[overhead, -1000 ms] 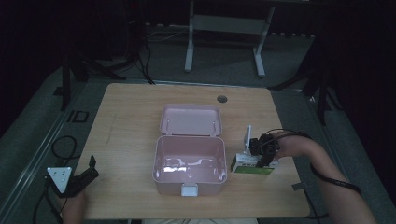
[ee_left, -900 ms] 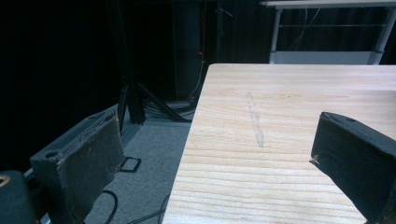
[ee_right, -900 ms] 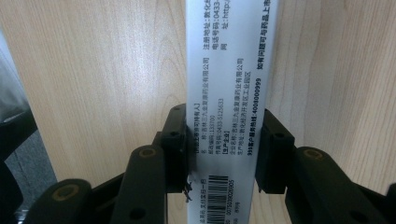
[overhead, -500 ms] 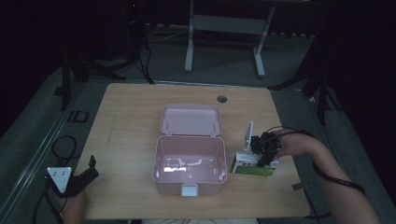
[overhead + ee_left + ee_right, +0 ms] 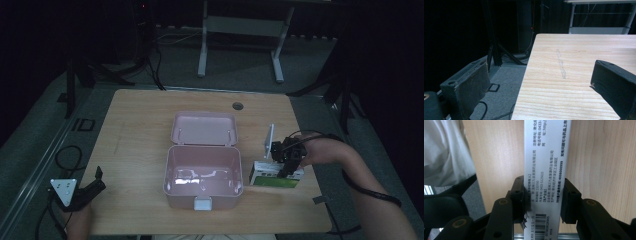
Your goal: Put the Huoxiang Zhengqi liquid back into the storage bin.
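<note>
Since a second ago the right hand has lifted slightly, bringing the carton (image 5: 276, 174) up with it; the left has stayed put. At the left, the left gripper (image 5: 86, 190) rests at the table's (image 5: 135, 125) near left corner, forearm coming from below, its jaws wide apart with nothing between them. In the middle the open pink box (image 5: 202, 175) sits. At the right, the right gripper (image 5: 287, 169) points downward, wrist bent inward, jaws clamped on the carton's narrow sides, just right of the box.

Pink case (image 5: 202, 175), green-and-white carton (image 5: 274, 176)
</note>
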`<action>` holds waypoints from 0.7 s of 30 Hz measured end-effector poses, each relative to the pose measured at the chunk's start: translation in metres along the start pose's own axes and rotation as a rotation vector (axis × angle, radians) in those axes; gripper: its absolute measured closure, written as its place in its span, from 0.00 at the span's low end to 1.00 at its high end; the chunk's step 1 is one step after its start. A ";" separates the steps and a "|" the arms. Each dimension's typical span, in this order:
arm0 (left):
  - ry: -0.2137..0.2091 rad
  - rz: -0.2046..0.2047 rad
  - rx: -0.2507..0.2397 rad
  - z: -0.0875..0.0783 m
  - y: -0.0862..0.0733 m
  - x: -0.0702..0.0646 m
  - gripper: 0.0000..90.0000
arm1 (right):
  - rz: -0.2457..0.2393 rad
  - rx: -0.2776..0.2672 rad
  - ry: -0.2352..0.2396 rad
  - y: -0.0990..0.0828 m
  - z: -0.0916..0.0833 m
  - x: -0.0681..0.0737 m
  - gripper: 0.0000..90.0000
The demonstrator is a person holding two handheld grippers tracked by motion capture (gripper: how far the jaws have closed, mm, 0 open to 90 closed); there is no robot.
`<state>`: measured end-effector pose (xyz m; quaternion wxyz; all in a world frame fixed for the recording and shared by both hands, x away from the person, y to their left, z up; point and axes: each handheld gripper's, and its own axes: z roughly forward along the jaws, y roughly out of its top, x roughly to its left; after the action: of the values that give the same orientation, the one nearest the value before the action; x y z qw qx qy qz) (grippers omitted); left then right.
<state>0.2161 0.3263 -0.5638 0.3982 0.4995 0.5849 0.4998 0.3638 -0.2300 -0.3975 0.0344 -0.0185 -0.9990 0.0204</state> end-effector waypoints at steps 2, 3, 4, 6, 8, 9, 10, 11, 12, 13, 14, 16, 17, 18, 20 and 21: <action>0.000 -0.001 -0.001 0.000 0.000 0.000 0.03 | 0.004 -0.001 0.001 0.000 -0.006 0.003 0.69; 0.001 -0.002 -0.001 0.000 0.000 0.000 0.03 | 0.004 0.001 0.002 0.000 -0.008 0.004 0.69; 0.000 -0.002 -0.002 0.000 0.000 0.000 0.03 | -0.002 0.000 0.002 0.000 -0.011 0.005 0.69; 0.000 -0.003 -0.001 0.000 0.000 0.000 0.03 | 0.006 0.004 -0.003 0.000 -0.017 0.007 0.69; 0.000 -0.003 -0.001 0.000 0.000 0.000 0.03 | 0.005 0.008 -0.008 0.000 -0.019 0.008 0.69; 0.000 -0.004 -0.002 0.000 0.000 0.000 0.03 | 0.001 0.009 -0.023 0.000 -0.024 0.010 0.69; -0.001 -0.005 -0.001 0.000 0.000 0.000 0.03 | 0.010 0.010 -0.030 0.000 -0.029 0.011 0.69; -0.001 -0.006 -0.002 0.000 0.000 0.000 0.03 | 0.008 0.006 -0.038 0.000 -0.033 0.012 0.69; -0.001 -0.007 -0.002 0.000 0.000 0.000 0.03 | 0.012 -0.001 -0.042 0.000 -0.037 0.012 0.69; -0.001 -0.006 -0.002 0.000 0.000 0.000 0.03 | 0.014 -0.001 -0.045 0.001 -0.041 0.014 0.69; -0.002 -0.008 -0.003 0.000 0.000 0.001 0.03 | 0.015 -0.001 -0.052 0.001 -0.044 0.015 0.69; -0.003 -0.009 -0.004 0.000 0.000 0.001 0.03 | 0.014 -0.002 -0.063 0.004 -0.052 0.017 0.69; -0.003 -0.010 -0.004 0.000 0.000 0.001 0.03 | 0.013 0.002 -0.071 0.006 -0.056 0.019 0.69; -0.002 -0.010 -0.005 0.000 0.000 0.001 0.03 | 0.012 0.005 -0.074 0.007 -0.059 0.020 0.69; -0.003 -0.011 -0.007 0.000 0.000 0.001 0.03 | 0.014 0.014 -0.080 0.011 -0.067 0.022 0.69; -0.003 -0.011 -0.006 0.000 0.000 0.001 0.03 | 0.014 0.020 -0.081 0.013 -0.072 0.023 0.69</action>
<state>0.2157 0.3269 -0.5639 0.4034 0.4957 0.5857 0.4985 0.3465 -0.2133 -0.3250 -0.0061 -0.0245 -0.9992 0.0316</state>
